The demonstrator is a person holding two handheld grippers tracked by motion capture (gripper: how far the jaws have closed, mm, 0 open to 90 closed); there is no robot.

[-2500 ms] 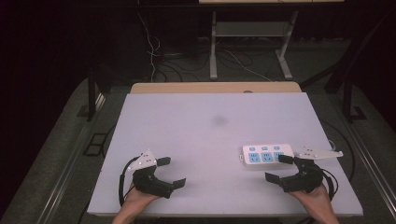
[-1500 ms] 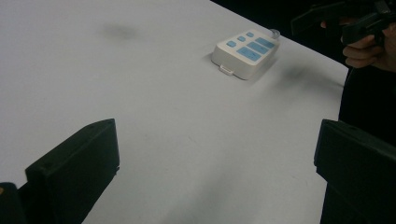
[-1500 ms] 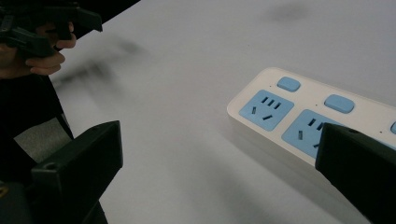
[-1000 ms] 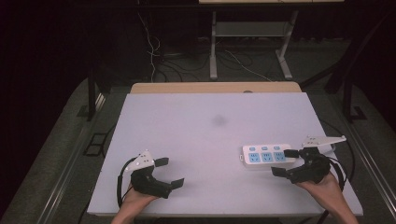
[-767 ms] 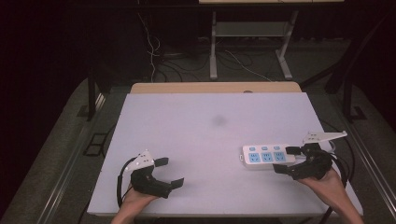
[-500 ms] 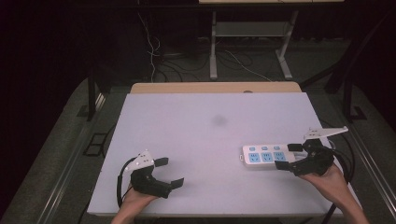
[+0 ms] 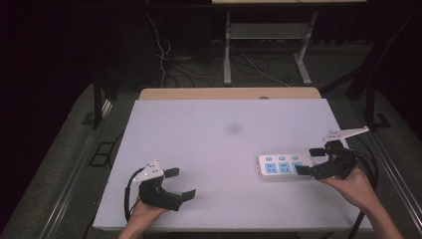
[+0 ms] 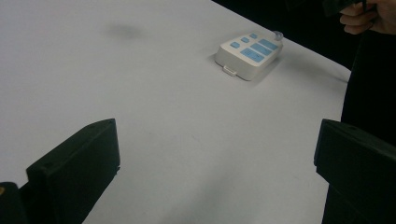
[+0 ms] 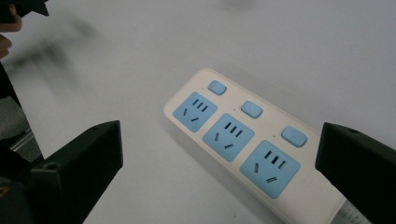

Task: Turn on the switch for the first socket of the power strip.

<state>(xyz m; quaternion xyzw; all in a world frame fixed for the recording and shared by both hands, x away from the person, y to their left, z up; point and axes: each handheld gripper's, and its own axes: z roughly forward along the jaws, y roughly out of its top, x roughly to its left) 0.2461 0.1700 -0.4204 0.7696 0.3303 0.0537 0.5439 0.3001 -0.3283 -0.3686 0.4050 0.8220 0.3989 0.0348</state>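
power strip lies lower right of the high view, flat on white surface. right claw gapes empty at its end; closing crooked could skid it. left claw open, empty, lower left.

Table is showing plain white, with a faint grey smudge toward 12 o'clock of centre. Power strip at 3 o'clock is showing a cream-white body, three light blue sockets and three light blue buttons. Both grippers, left gripper and right gripper, are showing black, each with a pale grey plate. Floor is showing dark grey.
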